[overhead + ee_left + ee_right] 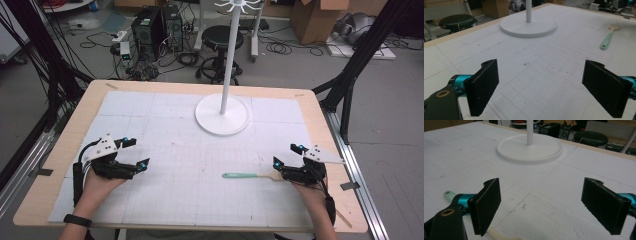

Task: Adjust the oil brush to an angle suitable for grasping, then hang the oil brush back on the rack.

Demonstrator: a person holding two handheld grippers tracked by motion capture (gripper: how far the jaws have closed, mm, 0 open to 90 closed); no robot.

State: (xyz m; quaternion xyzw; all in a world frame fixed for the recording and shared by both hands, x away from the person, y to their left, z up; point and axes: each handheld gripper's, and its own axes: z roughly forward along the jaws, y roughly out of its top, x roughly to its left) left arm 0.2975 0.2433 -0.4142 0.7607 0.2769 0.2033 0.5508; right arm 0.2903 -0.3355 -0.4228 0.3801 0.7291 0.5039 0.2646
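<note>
The small brush with a mint-green handle and pale wooden head (248, 175) lies flat on the white gridded mat (180, 165), toward the near right part of the table, its head end pointing at the right gripper (289, 156) and lying just beside that gripper's nearer jaw. In the right gripper view the green handle tip (448, 194) shows behind the left jaw and a pale stretch runs under it, so the brush sits off to one side of the gap and not between the jaws. Both of that gripper's black jaws stand spread wide with nothing in them. The left gripper (136, 152) rests well apart on the mat's left side, its jaws likewise spread wide and empty; its view shows the brush (609, 37) far off at the right. Beyond both, at the far middle of the mat, stands a white hanging stand with a round flat base and slim upright pole (222, 114), hooks at its top. This looks like the start of a pick-up: the brush is untouched. The next move likely calls for the right gripper to turn toward the brush, straddle its handle with the open jaws and close on it, low enough to catch so thin a thing off the mat.
</note>
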